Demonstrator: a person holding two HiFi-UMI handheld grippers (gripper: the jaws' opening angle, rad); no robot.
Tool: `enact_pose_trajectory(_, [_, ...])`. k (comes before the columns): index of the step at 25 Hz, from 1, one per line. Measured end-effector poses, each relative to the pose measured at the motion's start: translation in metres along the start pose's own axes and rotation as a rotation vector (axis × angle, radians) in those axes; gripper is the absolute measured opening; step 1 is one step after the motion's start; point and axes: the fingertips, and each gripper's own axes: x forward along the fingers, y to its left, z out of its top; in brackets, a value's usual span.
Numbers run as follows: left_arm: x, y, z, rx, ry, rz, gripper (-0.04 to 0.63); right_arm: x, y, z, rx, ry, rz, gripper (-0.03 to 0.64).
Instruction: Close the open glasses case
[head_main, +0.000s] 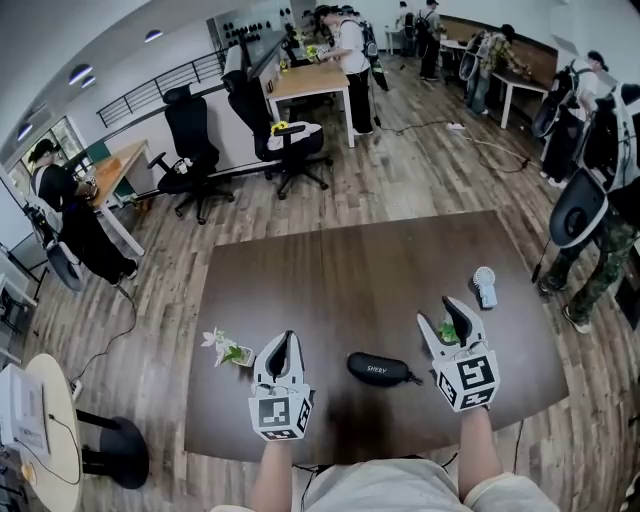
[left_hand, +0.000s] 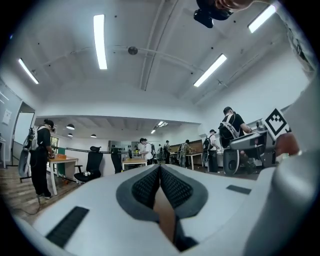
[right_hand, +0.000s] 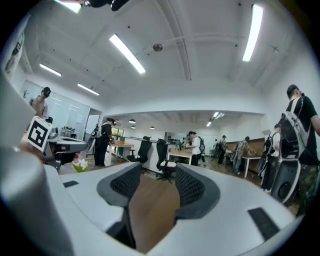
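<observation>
On the dark brown rectangular table (head_main: 330, 260), near its front edge, a black oval glasses case (head_main: 378, 369) lies with its lid down, between the two grippers and touching neither. Small white lettering on its top looks like "SHERY", though it is too small to be sure. The left gripper (head_main: 287, 345) has its jaws pressed together with nothing between them. The right gripper (head_main: 445, 318) has its jaws standing apart and empty. Each gripper carries a cube with black-and-white square markers. A small white-flowered plant (head_main: 226, 349) stands left of the left gripper, and a small white fan (head_main: 485, 287) lies beyond the right one.
</observation>
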Motion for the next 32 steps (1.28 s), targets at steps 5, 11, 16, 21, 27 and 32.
enact_pose_trajectory(5, [-0.005, 0.001, 0.021, 0.067, -0.016, 0.029, 0.003, -0.021, -0.012, 0.038, -0.024, -0.138, -0.098, 0.222])
enact_pose_trajectory(11, [-0.01, 0.0, 0.029, 0.079, -0.029, 0.048, 0.003, -0.024, -0.017, 0.033, -0.023, -0.126, -0.121, 0.22])
enact_pose_trajectory(16, [-0.013, 0.003, 0.028, 0.07, -0.034, 0.058, 0.003, -0.024, -0.017, 0.03, -0.022, -0.122, -0.12, 0.215])
enact_pose_trajectory(21, [-0.013, 0.005, 0.029, 0.068, -0.034, 0.061, 0.003, -0.021, -0.017, 0.027, -0.037, -0.1, -0.13, 0.157])
enact_pose_trajectory(27, [-0.012, 0.004, 0.03, 0.064, -0.029, 0.063, 0.003, -0.022, -0.019, 0.023, -0.023, -0.087, -0.141, 0.0])
enact_pose_trajectory(32, [-0.012, 0.002, 0.029, 0.063, -0.024, 0.062, 0.003, -0.023, -0.018, 0.021, -0.026, -0.078, -0.137, 0.0])
